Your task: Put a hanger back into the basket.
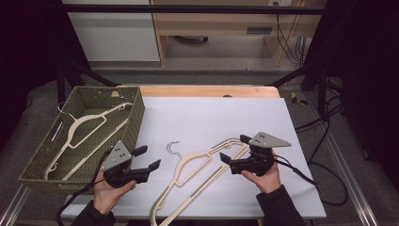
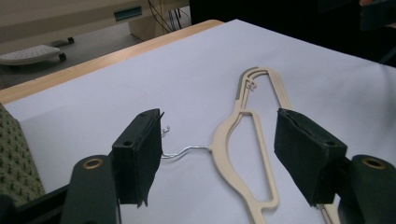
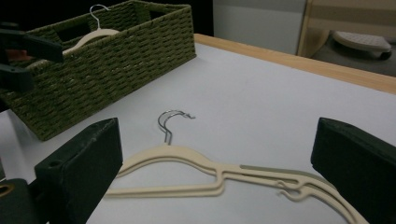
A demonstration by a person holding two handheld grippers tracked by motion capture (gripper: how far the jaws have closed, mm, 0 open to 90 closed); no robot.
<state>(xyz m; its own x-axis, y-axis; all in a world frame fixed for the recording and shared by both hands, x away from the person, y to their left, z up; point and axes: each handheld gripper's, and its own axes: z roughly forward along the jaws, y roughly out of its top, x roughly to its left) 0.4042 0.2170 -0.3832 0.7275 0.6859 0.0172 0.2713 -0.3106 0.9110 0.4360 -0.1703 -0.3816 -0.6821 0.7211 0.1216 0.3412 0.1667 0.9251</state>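
A cream hanger point(image 1: 197, 162) with a metal hook point(image 1: 173, 147) lies flat on the white table top, running from near right to far centre. My right gripper point(image 1: 235, 149) is open, its jaws on either side of the hanger's far right end without touching it. My left gripper point(image 1: 147, 157) is open just left of the hook, holding nothing. In the left gripper view the hanger point(image 2: 243, 116) lies between and beyond the open gripper point(image 2: 217, 135). The right gripper view shows the hanger point(image 3: 187, 156) ahead of the open gripper point(image 3: 219, 135). At its end the outline looks doubled.
A green woven basket point(image 1: 134, 115) stands at the table's left and holds another cream hanger point(image 1: 89, 125). The basket point(image 3: 116, 60) is also in the right gripper view. A wooden table edge point(image 1: 207, 91) runs along the back. Black frame bars and cables flank the right side.
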